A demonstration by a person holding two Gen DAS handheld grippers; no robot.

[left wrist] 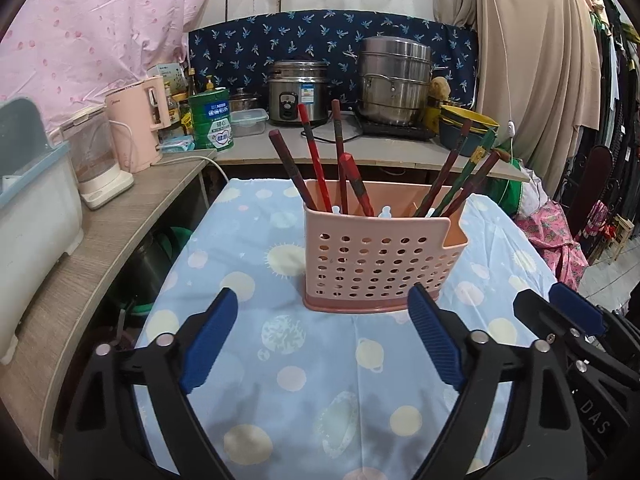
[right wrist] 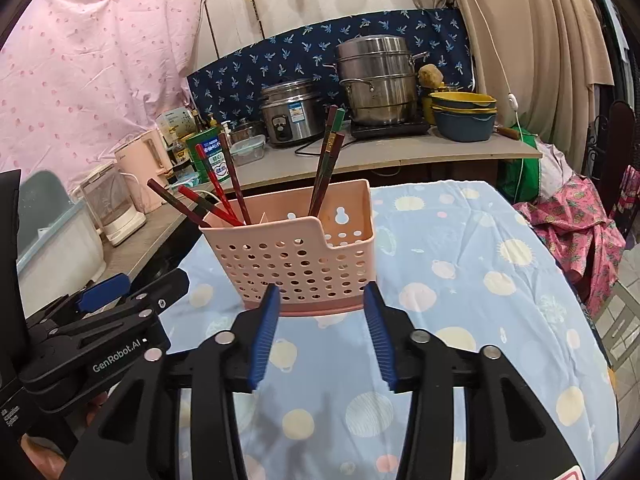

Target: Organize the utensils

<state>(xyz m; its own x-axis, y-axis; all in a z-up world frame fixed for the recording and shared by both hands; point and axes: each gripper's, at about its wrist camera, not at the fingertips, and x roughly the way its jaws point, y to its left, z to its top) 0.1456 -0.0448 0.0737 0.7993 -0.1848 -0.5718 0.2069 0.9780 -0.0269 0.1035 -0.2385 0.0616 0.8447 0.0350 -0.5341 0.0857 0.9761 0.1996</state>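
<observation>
Standing on the blue cloth (left wrist: 304, 364) printed with pale suns and planets that covers the surface, a pink plastic utensil holder (left wrist: 380, 260) with round perforations and a darker pink base holds all the chopsticks: a left group (left wrist: 316, 164) of red and dark lacquered sticks leaning leftward, and a right group (left wrist: 460, 172) of dark red and green sticks leaning rightward, one with a yellow band. A keyhole hanging slot shows in the holder's back wall in the right wrist view. The left gripper (left wrist: 324, 340) hovers just before the holder, its black jaws with ribbed blue pads spread wide and holding nothing. The right gripper (right wrist: 322, 332) sits close to the holder's base, its jaws partly open and empty; the left gripper's body in that view carries white lettering "GenRobot.AI". Behind, a counter bears a steel rice cooker (left wrist: 298, 94) with a label too small to read, a stacked stainless steamer pot (left wrist: 394, 80), a green tin (left wrist: 212, 120) with Chinese characters I cannot read clearly, a pink kettle (left wrist: 138, 124), and nested yellow and blue bowls (right wrist: 464, 116).
</observation>
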